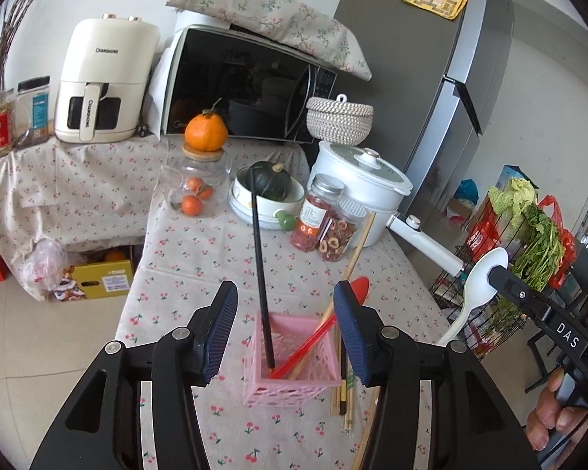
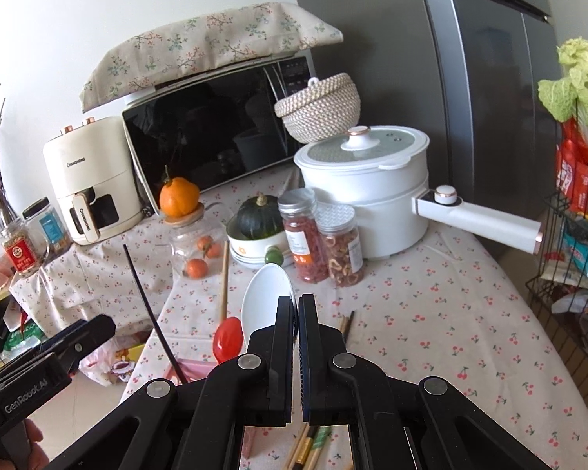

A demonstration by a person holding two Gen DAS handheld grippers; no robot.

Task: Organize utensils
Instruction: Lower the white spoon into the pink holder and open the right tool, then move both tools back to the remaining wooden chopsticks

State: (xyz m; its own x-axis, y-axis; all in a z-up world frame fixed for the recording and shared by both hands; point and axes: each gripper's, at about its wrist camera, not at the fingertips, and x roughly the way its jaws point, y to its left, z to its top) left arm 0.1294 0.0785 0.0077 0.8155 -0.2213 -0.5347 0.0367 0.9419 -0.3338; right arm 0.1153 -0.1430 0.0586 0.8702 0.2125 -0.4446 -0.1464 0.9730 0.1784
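Note:
A pink lattice basket [image 1: 294, 389] stands on the cherry-print tablecloth [image 1: 200, 258]. In it are a black chopstick [image 1: 260, 254] standing upright, a red spoon [image 1: 321, 329] and wooden chopsticks [image 1: 356, 250]. My left gripper [image 1: 286, 309] is open just above the basket; the black chopstick rises between its fingers, touching neither pad. More chopsticks [image 1: 345, 395] lie loose beside the basket. My right gripper [image 2: 296, 301] is shut on a white spoon [image 2: 266, 297], held in the air to the right of the basket [image 2: 194, 370]. In the left wrist view that spoon [image 1: 478, 282] shows at the right.
Behind the basket stand two spice jars [image 1: 317, 215], a white electric pot [image 1: 360, 192] with a long handle, a bowl holding a green squash [image 1: 266, 196] and a glass jar of oranges [image 1: 196, 192]. A microwave [image 1: 247, 90] and an air fryer [image 1: 102, 82] sit further back. A wire rack with greens [image 1: 529, 235] stands off the table's right edge.

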